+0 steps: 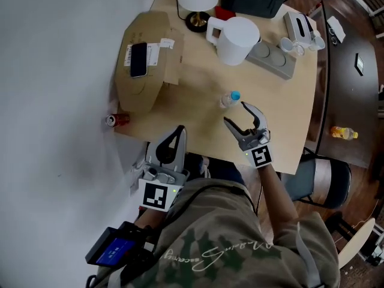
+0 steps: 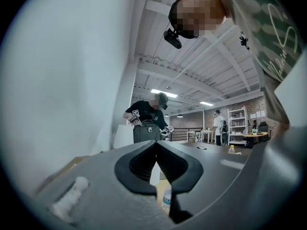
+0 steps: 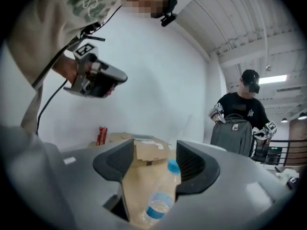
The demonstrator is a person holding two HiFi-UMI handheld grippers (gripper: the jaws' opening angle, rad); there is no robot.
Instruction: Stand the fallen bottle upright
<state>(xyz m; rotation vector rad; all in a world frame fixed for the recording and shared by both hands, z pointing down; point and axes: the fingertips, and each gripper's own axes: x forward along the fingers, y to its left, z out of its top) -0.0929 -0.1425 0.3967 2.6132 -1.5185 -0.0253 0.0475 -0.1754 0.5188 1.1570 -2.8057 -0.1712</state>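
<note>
A small clear water bottle point(image 1: 230, 99) with a blue cap and blue label stands on the light wooden table point(image 1: 282, 131), cap up. My right gripper point(image 1: 234, 111) is open just short of it, and its fingers do not touch the bottle. In the right gripper view the bottle point(image 3: 160, 200) shows in the gap between the open jaws of the right gripper point(image 3: 153, 157), beyond their tips. My left gripper point(image 1: 179, 131) is shut on nothing at the table's near edge. In the left gripper view the tips of the left gripper point(image 2: 156, 150) meet, with a bit of the bottle point(image 2: 166, 199) showing below.
A cardboard box point(image 1: 144, 71) with a phone point(image 1: 138, 59) on it lies at the table's left, a red can point(image 1: 117, 120) beside it. A white pitcher point(image 1: 237, 39), a lamp base point(image 1: 197, 21) and a grey power strip point(image 1: 273, 59) stand further back. A chair point(image 1: 324, 182) is at the right.
</note>
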